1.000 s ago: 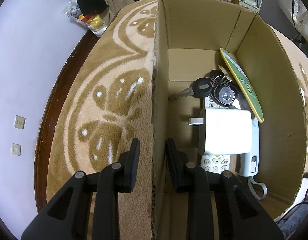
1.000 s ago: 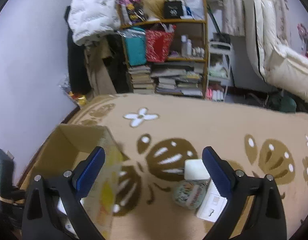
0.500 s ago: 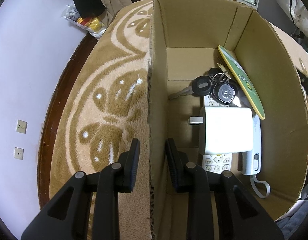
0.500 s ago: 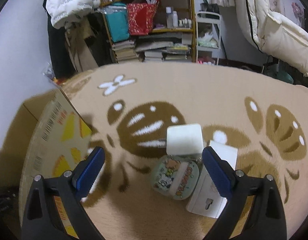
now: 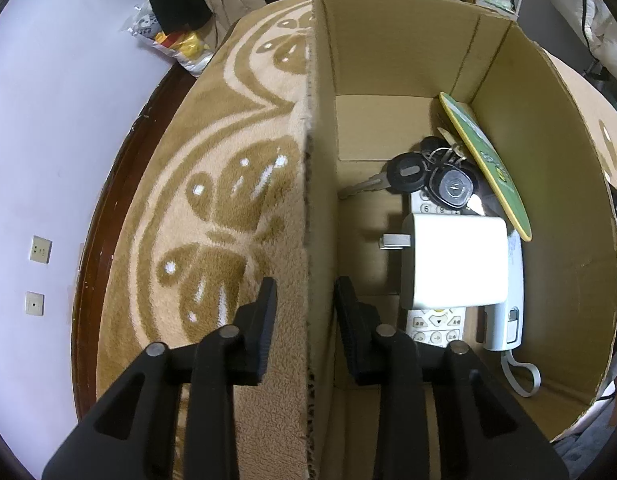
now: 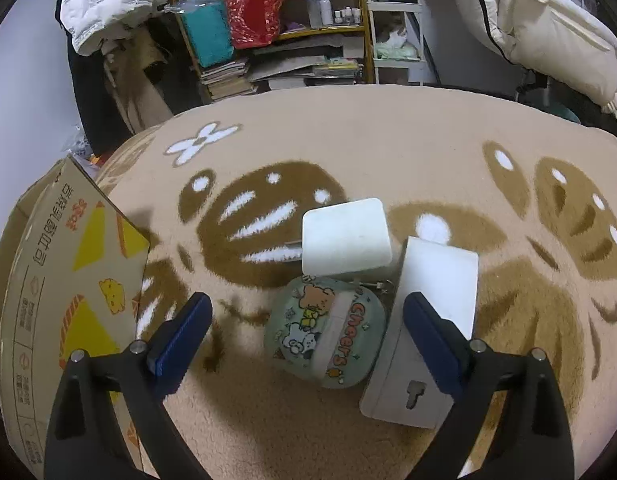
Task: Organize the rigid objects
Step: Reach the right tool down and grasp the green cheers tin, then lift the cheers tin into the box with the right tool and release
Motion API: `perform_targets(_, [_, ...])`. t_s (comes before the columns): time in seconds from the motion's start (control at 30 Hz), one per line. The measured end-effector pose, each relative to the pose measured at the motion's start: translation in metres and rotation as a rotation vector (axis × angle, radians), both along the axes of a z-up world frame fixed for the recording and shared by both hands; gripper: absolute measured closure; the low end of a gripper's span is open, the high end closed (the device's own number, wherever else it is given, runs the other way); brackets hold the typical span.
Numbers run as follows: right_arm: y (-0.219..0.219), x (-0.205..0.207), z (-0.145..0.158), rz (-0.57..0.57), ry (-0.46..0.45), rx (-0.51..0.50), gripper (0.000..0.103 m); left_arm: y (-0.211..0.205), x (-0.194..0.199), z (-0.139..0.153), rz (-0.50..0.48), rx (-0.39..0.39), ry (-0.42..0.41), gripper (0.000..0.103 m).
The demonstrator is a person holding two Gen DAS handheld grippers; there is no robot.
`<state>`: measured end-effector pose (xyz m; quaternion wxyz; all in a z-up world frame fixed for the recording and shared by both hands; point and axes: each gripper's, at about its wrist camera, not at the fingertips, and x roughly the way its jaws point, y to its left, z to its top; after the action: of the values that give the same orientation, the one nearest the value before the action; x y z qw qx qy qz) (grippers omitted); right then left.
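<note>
My left gripper (image 5: 306, 304) straddles the left wall of the cardboard box (image 5: 320, 208), one finger outside and one inside, with small gaps beside the wall. Inside lie a white charger (image 5: 456, 266), car keys (image 5: 428, 178), a remote (image 5: 436, 322) and a green disc (image 5: 488, 164). My right gripper (image 6: 304, 328) is open and empty above the rug, over a round cartoon case (image 6: 328, 330), with a white charger (image 6: 344, 236) beyond it and a white flat box (image 6: 428, 320) to the right. The cardboard box also shows at the left of the right wrist view (image 6: 64, 280).
A patterned beige rug (image 6: 388, 152) covers the floor. A cluttered shelf (image 6: 276, 32) and a white rack stand behind it. Bedding (image 6: 548, 28) hangs at the right. A wall with sockets (image 5: 40, 248) and a dark baseboard run along the left.
My right gripper has swung right and down, away from the box, and now hovers over the three items on the rug. My left gripper stays at the box wall.
</note>
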<state>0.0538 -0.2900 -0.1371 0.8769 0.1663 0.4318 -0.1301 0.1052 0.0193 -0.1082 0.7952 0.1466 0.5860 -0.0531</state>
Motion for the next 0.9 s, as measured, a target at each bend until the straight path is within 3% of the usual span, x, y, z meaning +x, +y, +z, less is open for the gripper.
perform_targets(0.23, [0.012, 0.005, -0.001, 0.039, 0.001, -0.011, 0.009, -0.001, 0.0, 0.0, -0.002, -0.008, 0.001, 0.076])
perform_targets(0.33, [0.011, 0.007, -0.01, 0.041, 0.023, 0.04, 0.02, -0.001, -0.002, 0.0, -0.006, -0.018, 0.004, 0.08])
perform_targets(0.43, [0.012, 0.006, -0.009, 0.033, 0.023, 0.023, 0.026, -0.003, -0.003, 0.001, -0.01, -0.021, 0.004, 0.082])
perform_targets(0.5, [0.013, 0.008, -0.01, 0.022, 0.038, 0.007, 0.036, -0.003, -0.003, 0.001, -0.013, -0.023, 0.003, 0.083])
perform_targets(0.9, [0.033, -0.012, 0.014, 0.07, -0.032, -0.002, 0.036, -0.005, -0.006, 0.003, -0.024, -0.027, -0.002, 0.086])
